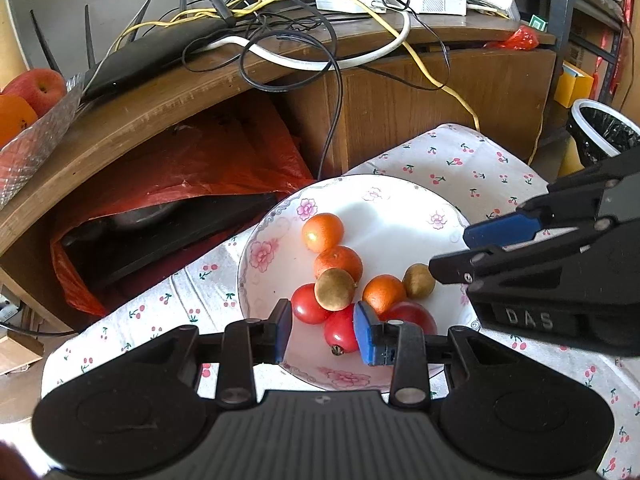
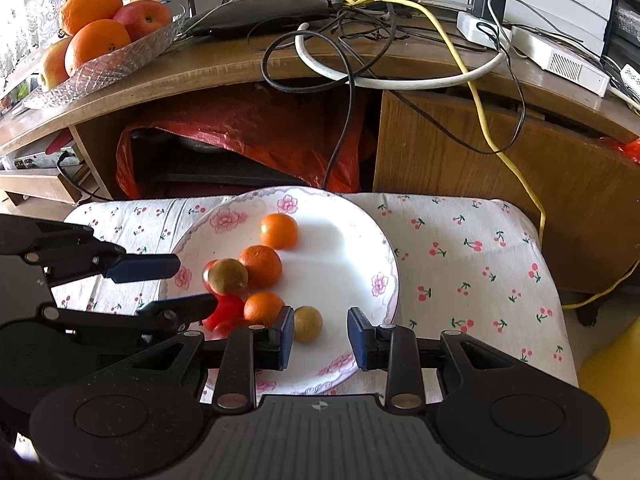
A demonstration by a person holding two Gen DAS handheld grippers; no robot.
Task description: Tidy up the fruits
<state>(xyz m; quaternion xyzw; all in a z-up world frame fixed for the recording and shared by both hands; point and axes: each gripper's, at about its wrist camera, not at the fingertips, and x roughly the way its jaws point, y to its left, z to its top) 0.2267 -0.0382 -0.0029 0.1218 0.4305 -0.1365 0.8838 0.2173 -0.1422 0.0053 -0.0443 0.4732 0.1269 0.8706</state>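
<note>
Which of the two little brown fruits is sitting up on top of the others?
The brown fruit near the plate's middle, perched on the red tomatoes. The other brown fruit lies alone on the plate.

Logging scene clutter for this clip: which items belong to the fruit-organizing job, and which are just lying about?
Job items:
- floral plate
- small oranges
- red tomatoes
- brown round fruits
- left gripper, right gripper, both open

Lying about:
- cables
- router
- red plastic bag
- tray of large fruit
</note>
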